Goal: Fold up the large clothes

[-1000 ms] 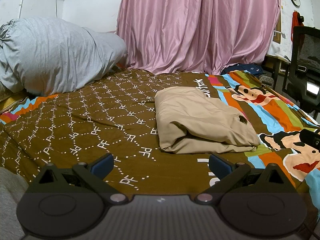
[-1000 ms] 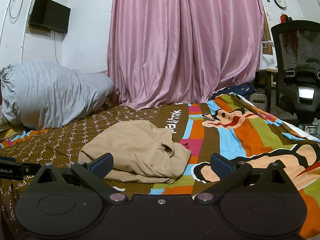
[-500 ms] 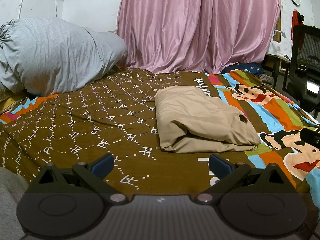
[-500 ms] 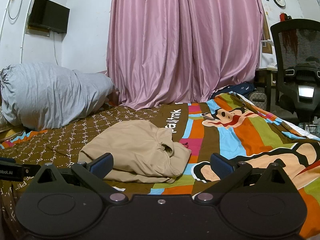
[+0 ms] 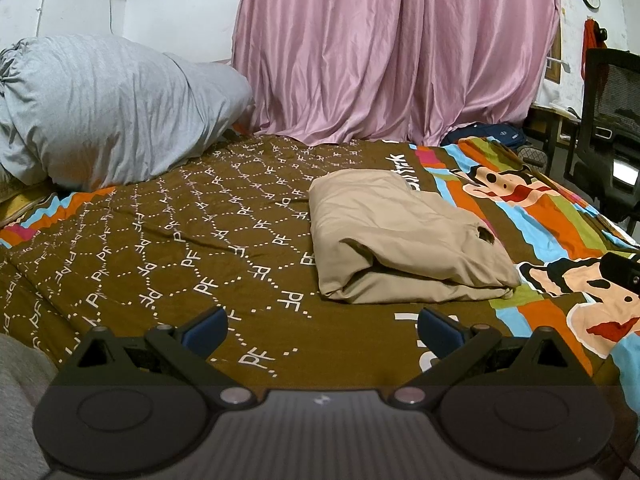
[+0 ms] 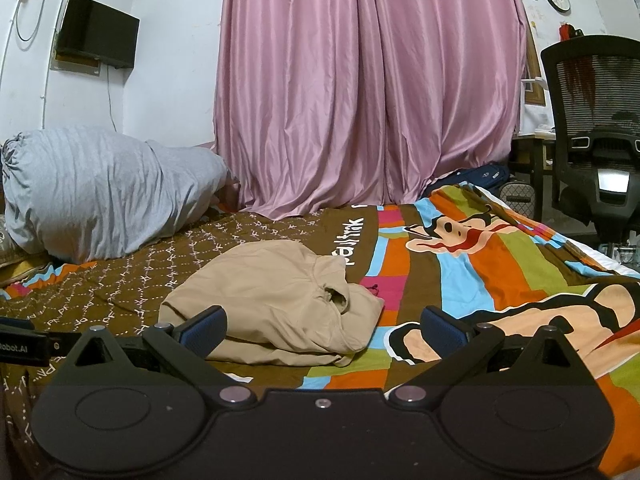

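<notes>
A tan garment lies folded into a thick bundle on the patterned bedspread, a little right of centre in the left wrist view. My left gripper hovers in front of it, open, with nothing between its blue pads. From the right wrist view the same tan garment sits ahead and to the left. The right gripper is open and empty; its left pad overlaps the bundle's near edge in the image, and contact cannot be told. Part of the other gripper shows at the left edge.
A large grey pillow lies at the back left of the bed. Pink curtains hang behind it. A black mesh office chair and a desk stand to the right. A wall television hangs upper left.
Almost nothing has moved; the right wrist view has shifted very slightly. Both grippers stay open and the garment lies as before.
</notes>
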Demonstrator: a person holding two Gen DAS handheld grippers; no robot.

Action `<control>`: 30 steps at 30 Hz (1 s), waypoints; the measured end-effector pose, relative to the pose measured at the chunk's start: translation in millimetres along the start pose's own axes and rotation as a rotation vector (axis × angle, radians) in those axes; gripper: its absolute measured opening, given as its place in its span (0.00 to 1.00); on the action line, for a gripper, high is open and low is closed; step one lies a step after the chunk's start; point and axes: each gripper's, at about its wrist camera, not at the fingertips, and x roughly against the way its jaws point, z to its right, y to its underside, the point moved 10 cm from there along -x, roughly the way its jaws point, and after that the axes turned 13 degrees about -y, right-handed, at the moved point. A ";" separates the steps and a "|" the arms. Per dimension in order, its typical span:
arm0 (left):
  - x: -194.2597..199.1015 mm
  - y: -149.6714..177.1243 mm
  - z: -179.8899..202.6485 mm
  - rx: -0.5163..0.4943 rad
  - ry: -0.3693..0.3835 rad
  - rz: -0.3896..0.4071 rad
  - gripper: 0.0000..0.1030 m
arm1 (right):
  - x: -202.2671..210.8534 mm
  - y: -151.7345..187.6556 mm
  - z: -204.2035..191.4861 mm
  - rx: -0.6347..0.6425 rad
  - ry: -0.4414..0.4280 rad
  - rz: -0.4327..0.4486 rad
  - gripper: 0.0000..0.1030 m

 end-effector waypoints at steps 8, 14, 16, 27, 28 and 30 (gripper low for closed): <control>-0.2 -0.9 0.7 -0.001 0.000 -0.001 1.00 | -0.2 1.1 -0.9 -0.004 0.001 -0.001 0.99; -0.3 -1.2 0.7 -0.001 -0.001 -0.001 1.00 | -0.1 0.7 -1.0 -0.004 0.001 -0.001 0.99; -0.4 -1.7 1.0 -0.001 -0.001 -0.001 1.00 | -0.1 0.6 -1.0 -0.005 0.001 -0.001 0.99; -0.1 -2.6 1.1 -0.001 0.000 -0.002 1.00 | 0.2 0.2 -1.0 -0.007 0.001 -0.001 0.99; 0.2 -1.7 0.4 -0.001 0.000 -0.003 1.00 | 0.2 0.2 -1.0 -0.007 0.001 -0.001 0.99; -0.1 -1.1 0.2 -0.002 0.000 -0.003 1.00 | 0.3 0.1 -0.8 -0.007 0.002 -0.001 0.99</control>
